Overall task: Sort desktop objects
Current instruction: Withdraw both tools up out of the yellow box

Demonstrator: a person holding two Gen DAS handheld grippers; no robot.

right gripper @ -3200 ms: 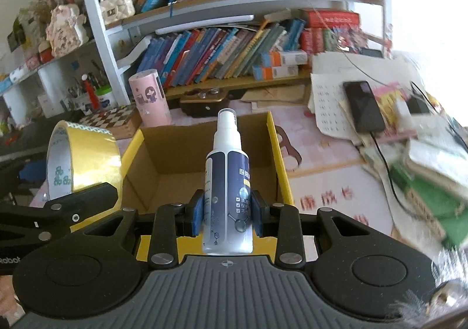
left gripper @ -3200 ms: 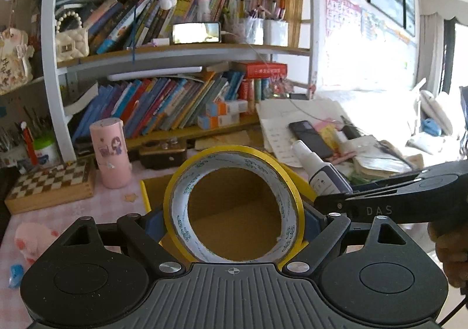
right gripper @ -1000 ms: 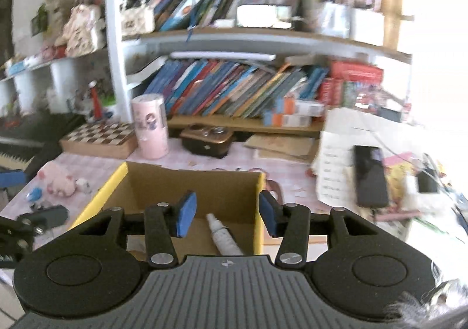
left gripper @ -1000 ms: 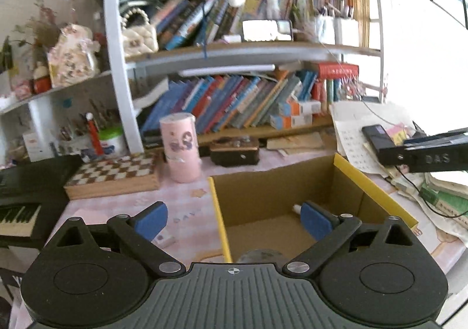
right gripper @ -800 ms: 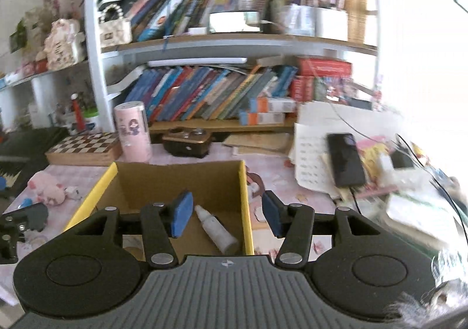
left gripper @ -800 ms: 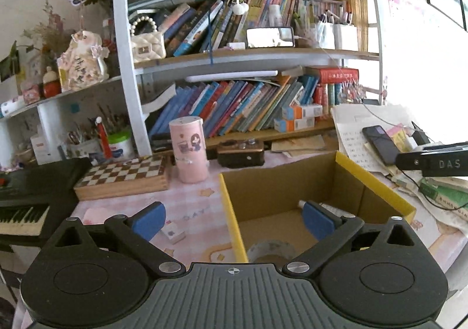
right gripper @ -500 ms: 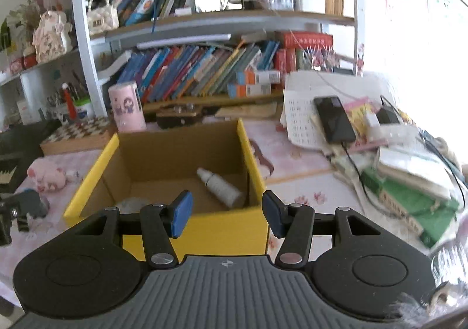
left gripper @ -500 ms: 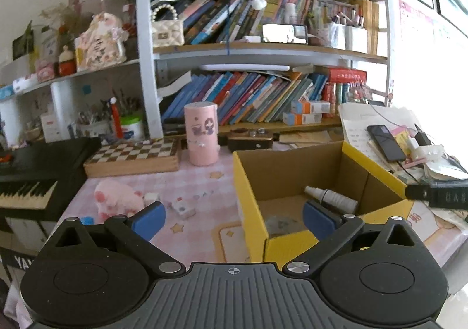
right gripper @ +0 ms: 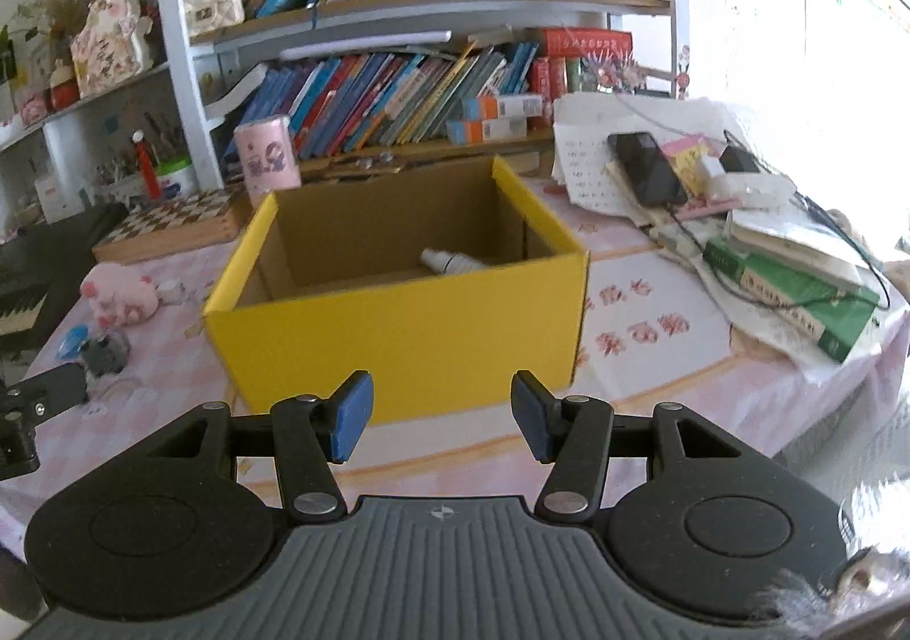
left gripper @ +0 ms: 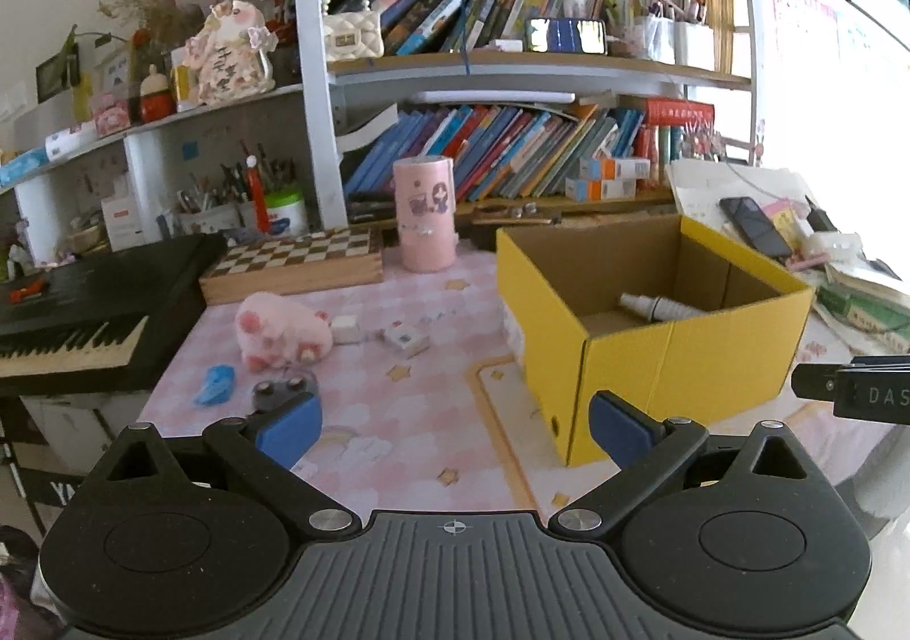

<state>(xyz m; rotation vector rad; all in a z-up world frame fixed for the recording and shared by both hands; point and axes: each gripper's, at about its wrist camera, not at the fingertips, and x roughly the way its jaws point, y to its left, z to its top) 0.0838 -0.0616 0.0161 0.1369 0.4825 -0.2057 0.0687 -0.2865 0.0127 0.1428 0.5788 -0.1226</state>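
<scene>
Drawn back from the yellow cardboard box, spray bottle now lying inside ahead, both tongs, left and right, spread and empty, right's jaws just widened, free for the next item.

Both grippers empty, fingers apart.

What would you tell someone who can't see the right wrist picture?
A yellow cardboard box sits open on a pink desk mat, with a white spray bottle lying inside. The right tongs are open and empty in front of it. A pink plush pig is to the box's left, a crowded bookshelf behind.
</scene>
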